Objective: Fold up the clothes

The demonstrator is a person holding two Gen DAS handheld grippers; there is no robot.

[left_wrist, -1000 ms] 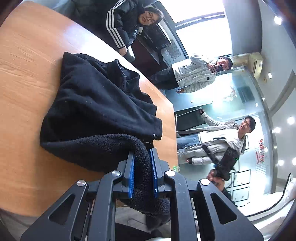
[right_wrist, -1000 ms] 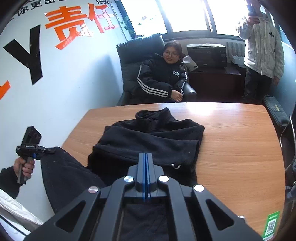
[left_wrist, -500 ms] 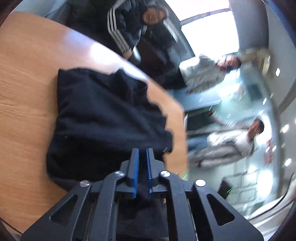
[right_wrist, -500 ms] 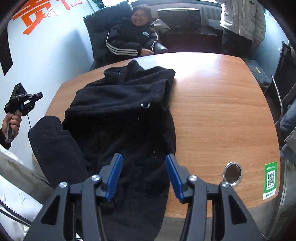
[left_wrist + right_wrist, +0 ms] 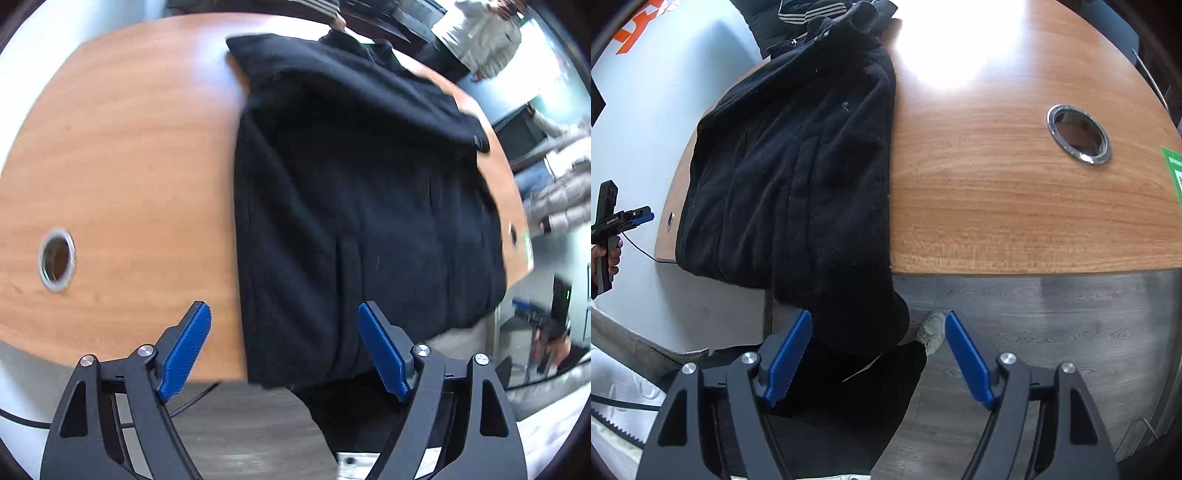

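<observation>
Jacket (image 5: 798, 166) lies on the table (image 5: 997, 206), sides apparently folded in, its hem draped over the near edge. I hold the left gripper (image 5: 284, 350) and right gripper (image 5: 879, 358) spread apart, gripping nothing. Folding the hem up remains, I judge.

Near your table's (image 5: 1015, 206) front edge you see a metal cable grommet (image 5: 1078, 133); a green sticker (image 5: 1172, 173) marks its right edge.

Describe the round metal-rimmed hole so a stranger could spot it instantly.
Start at the wooden table, with the black fleece jacket draped over its near edge. On the bare wood beside the jacket sits the round metal-rimmed hole, the only shiny ring there, near a green sticker.
</observation>
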